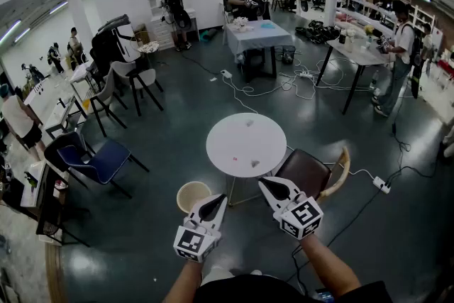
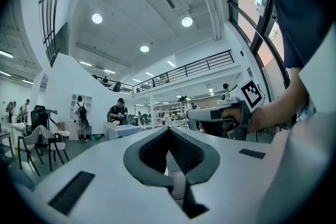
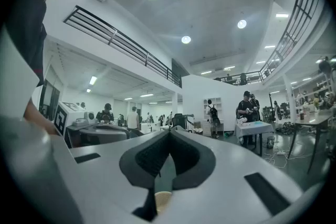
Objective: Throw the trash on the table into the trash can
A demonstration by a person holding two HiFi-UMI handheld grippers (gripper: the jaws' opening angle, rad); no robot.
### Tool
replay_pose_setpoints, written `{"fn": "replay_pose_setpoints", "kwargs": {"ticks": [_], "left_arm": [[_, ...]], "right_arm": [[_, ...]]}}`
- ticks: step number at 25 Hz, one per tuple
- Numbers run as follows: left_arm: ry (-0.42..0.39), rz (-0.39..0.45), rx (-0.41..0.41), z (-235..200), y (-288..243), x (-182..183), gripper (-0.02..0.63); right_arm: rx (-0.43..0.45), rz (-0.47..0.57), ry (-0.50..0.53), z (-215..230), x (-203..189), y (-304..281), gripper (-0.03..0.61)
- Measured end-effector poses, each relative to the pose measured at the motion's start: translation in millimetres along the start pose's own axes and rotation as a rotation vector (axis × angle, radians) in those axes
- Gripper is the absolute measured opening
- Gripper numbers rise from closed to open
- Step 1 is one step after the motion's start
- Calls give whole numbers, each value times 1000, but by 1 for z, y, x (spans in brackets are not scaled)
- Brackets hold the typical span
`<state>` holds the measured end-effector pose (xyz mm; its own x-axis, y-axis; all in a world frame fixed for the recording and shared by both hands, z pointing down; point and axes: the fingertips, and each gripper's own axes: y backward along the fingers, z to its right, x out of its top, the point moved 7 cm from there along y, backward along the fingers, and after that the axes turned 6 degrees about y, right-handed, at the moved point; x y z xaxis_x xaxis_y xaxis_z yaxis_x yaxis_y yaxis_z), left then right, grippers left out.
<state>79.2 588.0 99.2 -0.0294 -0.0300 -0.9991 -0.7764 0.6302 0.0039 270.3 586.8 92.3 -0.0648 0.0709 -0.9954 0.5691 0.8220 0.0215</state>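
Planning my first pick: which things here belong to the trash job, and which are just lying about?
Job:
- trash scraps on the round white table
- trash can

Lying about:
- brown chair
- blue chair
- power strip

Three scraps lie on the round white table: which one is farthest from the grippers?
The pale scrap lying alone on the far half of the table. The pinkish scrap and the grey scrap sit side by side at its near edge.
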Motion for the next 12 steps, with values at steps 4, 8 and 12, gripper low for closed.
{"fn": "replay_pose_setpoints", "kwargs": {"ticks": [4,8,12], "left_arm": [[-18,14,-26,6,-3,-9,15],[-23,22,-31,1,-2,-15,15],[-20,22,-33,-3,-4,-14,15]], "right_arm": [[-7,0,-3,2,-5,7,15],[-28,5,-3,3,-6,7,15],[-30,2,1,6,-7,4,15]]}}
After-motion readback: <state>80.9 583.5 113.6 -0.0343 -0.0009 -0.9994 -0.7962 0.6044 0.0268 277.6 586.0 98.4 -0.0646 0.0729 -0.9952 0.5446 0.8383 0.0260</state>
